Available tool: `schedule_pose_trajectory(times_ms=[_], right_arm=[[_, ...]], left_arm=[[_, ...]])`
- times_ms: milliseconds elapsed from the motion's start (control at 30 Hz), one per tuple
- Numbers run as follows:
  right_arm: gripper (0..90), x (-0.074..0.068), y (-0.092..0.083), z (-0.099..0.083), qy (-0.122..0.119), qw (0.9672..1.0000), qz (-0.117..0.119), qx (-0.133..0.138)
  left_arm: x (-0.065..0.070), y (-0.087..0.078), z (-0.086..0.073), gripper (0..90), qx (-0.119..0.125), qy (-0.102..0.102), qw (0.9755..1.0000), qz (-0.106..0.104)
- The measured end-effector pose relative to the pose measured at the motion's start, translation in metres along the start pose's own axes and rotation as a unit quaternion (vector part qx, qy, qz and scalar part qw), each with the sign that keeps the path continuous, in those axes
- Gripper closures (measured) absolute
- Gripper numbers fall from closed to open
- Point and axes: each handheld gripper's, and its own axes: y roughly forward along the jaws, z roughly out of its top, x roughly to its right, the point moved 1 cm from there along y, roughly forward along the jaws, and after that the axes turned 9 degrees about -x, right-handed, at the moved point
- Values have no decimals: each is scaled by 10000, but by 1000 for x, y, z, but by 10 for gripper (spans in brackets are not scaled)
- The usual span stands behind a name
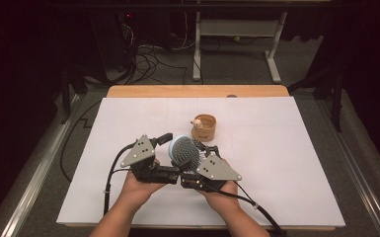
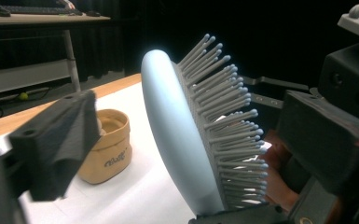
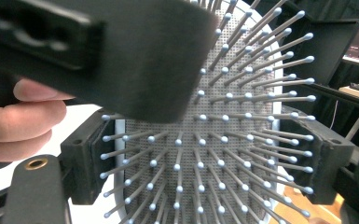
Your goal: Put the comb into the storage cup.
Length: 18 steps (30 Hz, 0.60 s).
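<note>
Looks like a lab setup: dark room, white sheet on a wooden table (image 1: 197,91), cable tangle (image 1: 145,61) and desk frame (image 1: 237,29) at the far end.

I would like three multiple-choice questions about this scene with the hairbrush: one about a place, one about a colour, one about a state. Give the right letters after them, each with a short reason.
1. Where does the small tan cup stand?
A. on the white table, beyond the brush
B. on the floor
C. on top of the brush

2. What colour is the back of the hairbrush?
A. red
B. pale blue
C. green

3. How is the brush placed?
A. flat on the table
B. inside the cup
C. raised off the table between the two grippers

Answers:
1 A, the high view shows the cup on the white table behind the brush.
2 B, the left gripper view shows its smooth pale blue back.
3 C, the high view shows the brush up between the left gripper and the right gripper.
</note>
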Motion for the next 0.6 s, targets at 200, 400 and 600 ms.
schedule_pose_trajectory(times_ms=[200, 400, 600], right_arm=[[206, 0, 0, 0, -9, 10000, 7, -6], [206, 0, 1, 0, -4, 10000, 1, -9], [205, -1, 1, 0, -25, 10000, -22, -7]], left_arm=[[-1, 1, 0, 157, 4, -59, 10000, 11], [-4, 2, -1, 190, -86, -151, 9998, -14], [-4, 2, -3, 274, -99, -166, 9998, -57]])
